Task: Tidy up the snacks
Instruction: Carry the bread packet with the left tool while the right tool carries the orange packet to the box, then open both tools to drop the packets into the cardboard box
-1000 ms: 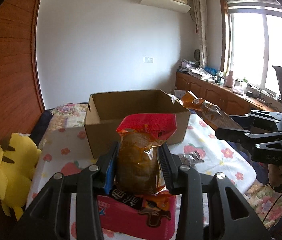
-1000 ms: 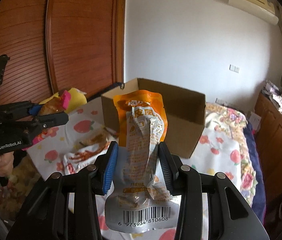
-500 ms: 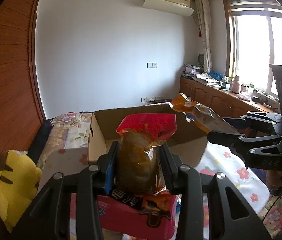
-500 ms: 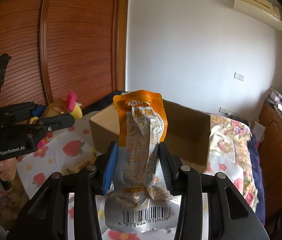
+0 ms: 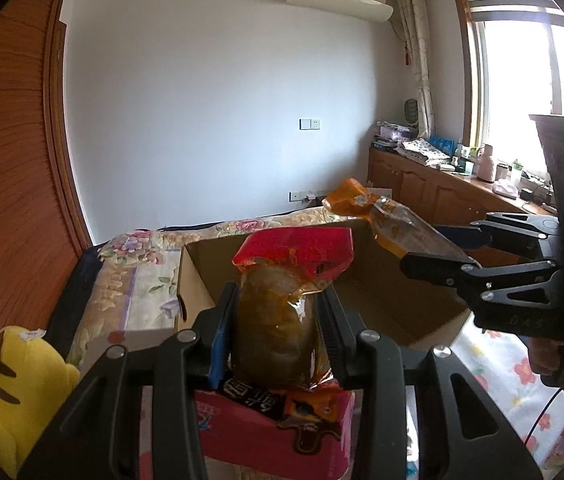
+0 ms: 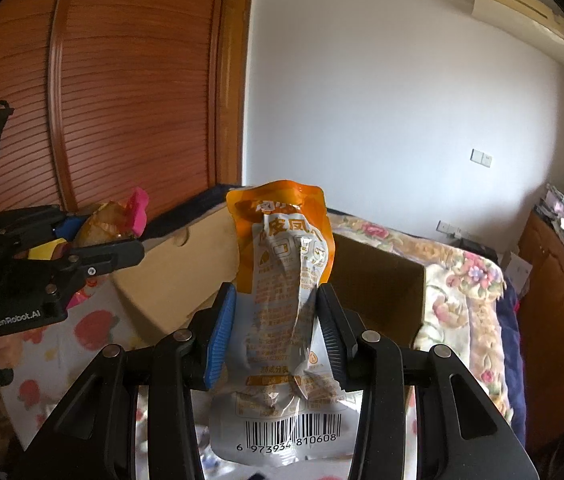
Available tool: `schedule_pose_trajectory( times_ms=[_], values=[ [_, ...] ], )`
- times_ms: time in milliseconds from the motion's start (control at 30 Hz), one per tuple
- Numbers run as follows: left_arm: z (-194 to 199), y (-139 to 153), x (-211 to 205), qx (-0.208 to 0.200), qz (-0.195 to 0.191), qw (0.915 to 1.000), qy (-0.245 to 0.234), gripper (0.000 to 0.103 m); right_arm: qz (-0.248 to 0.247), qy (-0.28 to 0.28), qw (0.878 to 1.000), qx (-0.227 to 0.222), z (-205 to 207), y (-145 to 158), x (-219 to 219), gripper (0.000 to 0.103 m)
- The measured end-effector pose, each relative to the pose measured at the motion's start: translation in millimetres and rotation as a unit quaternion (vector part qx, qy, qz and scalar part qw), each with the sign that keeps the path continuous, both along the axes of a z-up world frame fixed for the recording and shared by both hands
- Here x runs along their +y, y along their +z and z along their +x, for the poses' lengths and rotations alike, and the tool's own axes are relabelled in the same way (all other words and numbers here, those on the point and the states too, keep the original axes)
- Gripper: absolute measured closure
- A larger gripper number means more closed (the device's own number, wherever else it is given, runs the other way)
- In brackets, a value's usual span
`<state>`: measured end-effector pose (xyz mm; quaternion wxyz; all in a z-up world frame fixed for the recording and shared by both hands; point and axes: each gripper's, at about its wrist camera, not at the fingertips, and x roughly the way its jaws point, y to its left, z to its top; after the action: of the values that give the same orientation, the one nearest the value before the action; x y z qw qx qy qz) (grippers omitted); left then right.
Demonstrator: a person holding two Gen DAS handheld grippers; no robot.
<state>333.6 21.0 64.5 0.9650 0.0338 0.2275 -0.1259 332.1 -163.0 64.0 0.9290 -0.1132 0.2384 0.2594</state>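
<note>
My left gripper [image 5: 276,312] is shut on a red-topped snack pouch [image 5: 282,304] with brown contents, held just in front of the open cardboard box [image 5: 198,276]. My right gripper [image 6: 276,312] is shut on an orange and silver snack pouch [image 6: 286,280] with a barcode, held above the box's near edge [image 6: 174,280]. In the left wrist view the right gripper [image 5: 434,252] and its orange pouch [image 5: 382,220] hang over the box's right side. In the right wrist view the left gripper [image 6: 94,240] and its pouch [image 6: 114,224] are at the left.
The box sits on a bed with a strawberry-print sheet [image 5: 502,364]. A yellow plush toy [image 5: 14,392] lies at the left by the wooden wardrobe [image 5: 10,160]. A pink snack pack [image 5: 266,428] shows under my left gripper. Wooden cabinets [image 5: 442,196] run under the window.
Both grippers have moved closer to the box with their pouches, rising and tilting up. The right gripper's orange pouch now hangs over the box opening.
</note>
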Motion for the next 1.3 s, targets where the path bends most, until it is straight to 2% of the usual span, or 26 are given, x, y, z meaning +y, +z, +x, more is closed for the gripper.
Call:
schedule_pose_trajectory(
  times_ms=[300,600,733,867,933,1033,1100,1200,1300],
  values=[
    [41,-3,-8,-0.001,-0.002,1.0000,-0.006,0.065,-0.009,-0.004,1.000,-0.002,40,-8,11,0.062],
    [72,-27,-9,0.034,-0.003,0.9994,-0.011,0.064,-0.024,-0.016,0.999,0.015,60,-26,14,0.061],
    [81,-37,-13,0.047,0.003,0.9988,-0.009,0.062,-0.031,-0.025,0.999,0.023,64,-35,13,0.059],
    [85,-45,-15,0.068,0.005,0.9976,-0.008,0.054,-0.036,-0.031,0.998,0.029,69,-39,15,0.061],
    [84,-48,-13,0.070,0.005,0.9975,-0.009,0.054,-0.038,-0.037,0.998,0.035,71,-41,15,0.051],
    [81,-47,-15,0.078,0.016,0.9968,-0.012,0.049,-0.032,-0.042,0.998,0.041,72,-43,13,0.044],
    [81,-48,-16,0.088,0.017,0.9958,-0.019,0.047,-0.029,-0.046,0.997,0.048,72,-45,11,0.044],
    [81,-51,-21,0.103,0.046,0.9934,-0.021,0.044,-0.023,-0.044,0.997,0.054,68,-44,9,0.044],
    [80,-54,-21,0.116,0.051,0.9915,-0.030,0.043,-0.022,-0.045,0.997,0.055,62,-42,4,0.044]
  ],
)
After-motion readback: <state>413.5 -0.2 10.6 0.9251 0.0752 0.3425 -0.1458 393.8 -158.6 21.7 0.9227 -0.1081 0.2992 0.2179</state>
